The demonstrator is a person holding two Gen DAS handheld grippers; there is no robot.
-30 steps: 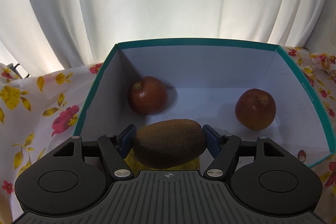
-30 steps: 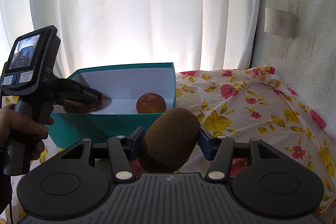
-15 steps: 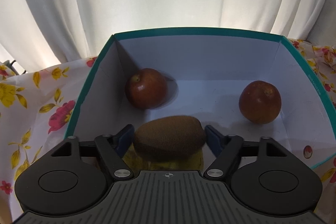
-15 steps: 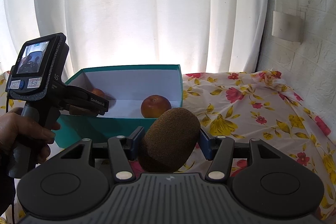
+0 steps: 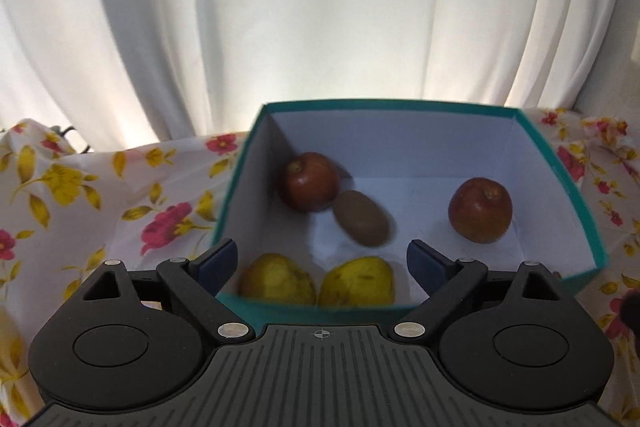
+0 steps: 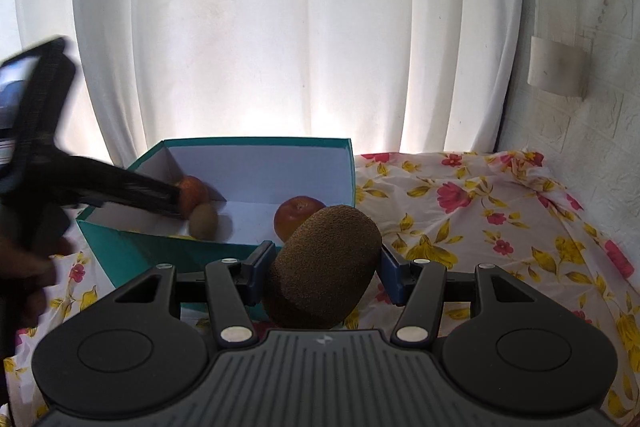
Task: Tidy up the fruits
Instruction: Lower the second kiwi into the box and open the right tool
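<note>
A teal box [image 5: 576, 187] with a white inside stands on the flowered cloth. In it lie two red apples [image 5: 312, 181] [image 5: 480, 209], a brown kiwi [image 5: 362, 218] against the left apple, and two yellow fruits [image 5: 278, 278] [image 5: 358, 281] by the near wall. My left gripper [image 5: 322, 261] is open and empty, just above the box's near edge. My right gripper [image 6: 324, 269] is shut on a second kiwi [image 6: 324, 263], held in front of the box [image 6: 152, 251], to its right. The right wrist view also shows the first kiwi [image 6: 203, 221] in the box.
White curtains hang behind the box. The flowered cloth [image 6: 480, 219] spreads out to the right of the box, up to a white brick wall [image 6: 580, 7]. The hand holding the left gripper [image 6: 32, 267] is at the left edge of the right wrist view.
My left gripper opened and let its kiwi go; the kiwi now lies in the box beside the left apple. The left gripper pulled back and up. My right gripper still holds its kiwi.
</note>
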